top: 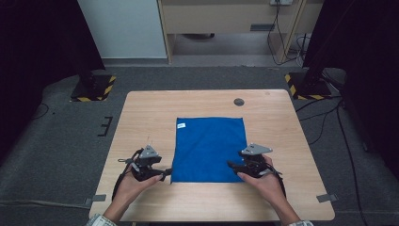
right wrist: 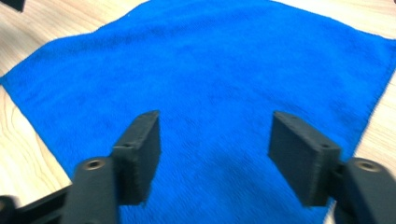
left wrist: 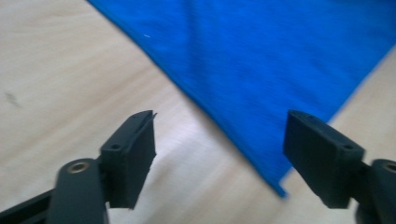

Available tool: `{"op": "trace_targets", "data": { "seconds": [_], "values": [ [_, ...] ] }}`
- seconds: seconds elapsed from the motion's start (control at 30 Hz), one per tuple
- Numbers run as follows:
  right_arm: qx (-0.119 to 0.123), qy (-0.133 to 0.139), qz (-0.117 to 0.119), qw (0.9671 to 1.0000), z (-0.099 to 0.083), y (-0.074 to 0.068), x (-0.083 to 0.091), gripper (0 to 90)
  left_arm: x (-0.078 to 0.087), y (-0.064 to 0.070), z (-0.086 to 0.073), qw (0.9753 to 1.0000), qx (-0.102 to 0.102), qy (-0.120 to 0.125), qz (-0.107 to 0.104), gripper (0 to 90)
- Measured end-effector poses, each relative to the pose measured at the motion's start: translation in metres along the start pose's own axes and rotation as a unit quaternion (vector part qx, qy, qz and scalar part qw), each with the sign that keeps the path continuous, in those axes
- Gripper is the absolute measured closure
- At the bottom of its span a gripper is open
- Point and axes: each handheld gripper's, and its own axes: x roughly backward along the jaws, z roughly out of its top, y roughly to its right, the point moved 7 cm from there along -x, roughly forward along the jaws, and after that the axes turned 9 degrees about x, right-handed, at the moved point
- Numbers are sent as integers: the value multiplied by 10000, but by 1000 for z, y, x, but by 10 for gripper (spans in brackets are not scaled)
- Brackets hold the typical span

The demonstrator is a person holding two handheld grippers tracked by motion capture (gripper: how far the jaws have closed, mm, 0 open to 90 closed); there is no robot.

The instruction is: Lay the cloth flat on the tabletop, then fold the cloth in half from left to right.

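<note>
A blue cloth [top: 209, 148] lies spread flat in the middle of the wooden table [top: 146, 113], with a small white label [top: 181, 125] near its far left corner. My left gripper [top: 165, 174] is open beside the cloth's near left corner. In the left gripper view that gripper [left wrist: 219, 154] has the blue cloth [left wrist: 261, 65] corner between its spread jaws, just ahead of them. My right gripper [top: 231, 165] is open over the cloth's near right corner. In the right gripper view that gripper [right wrist: 215, 154] hovers above the blue cloth [right wrist: 210, 70], jaws wide apart.
A small dark round cap [top: 239, 101] is set in the table top behind the cloth. Black stands with yellow-striped feet [top: 93, 88] flank the far corners of the table. Cables [top: 329, 113] run over the grey floor at right.
</note>
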Motion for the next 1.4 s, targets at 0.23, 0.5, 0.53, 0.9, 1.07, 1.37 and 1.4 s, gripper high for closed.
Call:
{"op": "trace_targets", "data": {
  "seconds": [0.23,0.5,0.53,0.9,1.07,1.37,1.4],
  "values": [
    [42,-70,9,10000,8,-10,-13,217,-3,-18,15,9996,93,119,222,144],
    [188,-37,50,9998,22,-27,-27,177,-7,-25,34,9992,29,262,283,99],
    [188,-37,50,9998,22,-27,-27,177,-7,-25,34,9992,29,262,283,92],
    [545,-147,595,9966,45,-78,-57,362,-18,-40,62,9980,79,409,472,77],
    [687,-211,750,9946,49,-97,-67,446,-27,-49,67,9970,207,494,552,95],
    [889,-169,991,9910,63,-124,-76,592,-22,-66,63,9940,272,552,901,97],
    [914,-172,1020,9904,64,-128,-77,611,-21,-67,62,9942,267,556,883,97]
  ]
}}
